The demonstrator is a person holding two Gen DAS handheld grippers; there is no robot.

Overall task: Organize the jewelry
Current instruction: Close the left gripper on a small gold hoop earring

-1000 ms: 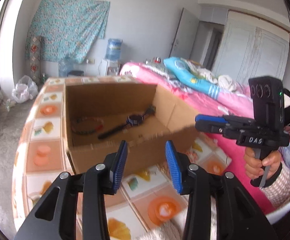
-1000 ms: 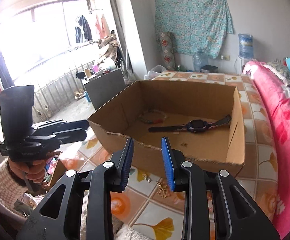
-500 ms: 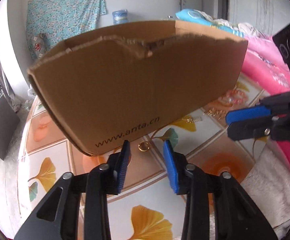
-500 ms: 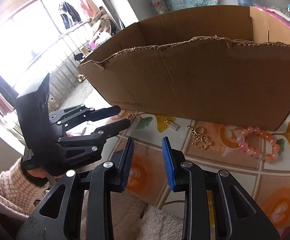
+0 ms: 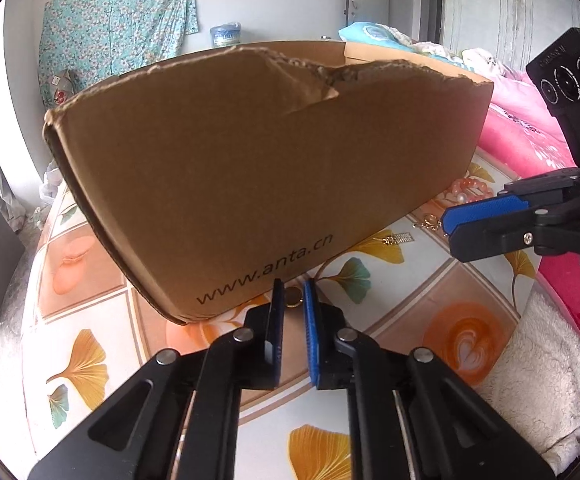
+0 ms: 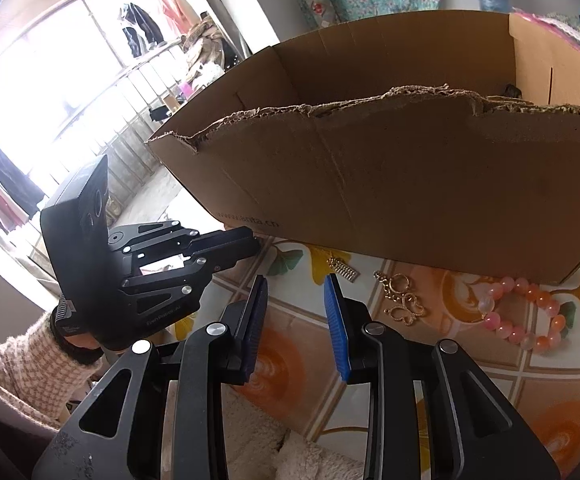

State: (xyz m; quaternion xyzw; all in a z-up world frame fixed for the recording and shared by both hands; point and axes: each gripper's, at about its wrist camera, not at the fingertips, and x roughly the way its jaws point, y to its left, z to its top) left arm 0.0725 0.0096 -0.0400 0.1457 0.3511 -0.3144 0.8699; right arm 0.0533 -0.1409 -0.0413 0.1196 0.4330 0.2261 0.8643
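Observation:
A torn cardboard box (image 5: 249, 160) stands on the ginkgo-print tablecloth (image 5: 390, 312). At its front bottom edge lies a small gold ring (image 5: 293, 302). My left gripper (image 5: 293, 292) is low on the cloth with its jaws closing, and the ring sits between the blue pads, which touch it on both sides. My right gripper (image 6: 296, 280) hovers open over bare cloth with nothing in it. To its right lie a gold charm (image 6: 344, 268), a gold butterfly chain (image 6: 402, 300) and a pink bead bracelet (image 6: 522, 312). The box wall hides what is inside.
A pink bed cover (image 5: 522, 140) borders the table on the right. A white fleece cloth (image 5: 550, 380) lies at the near edge. A sleeve and hand (image 6: 21, 352) hold the left gripper. A bright window with railings (image 6: 69, 80) is at the left.
Both grippers dropped from above the box to the cloth in front of it. The left jaws narrowed around the gold ring. The right gripper kept its gap and has held still lately.

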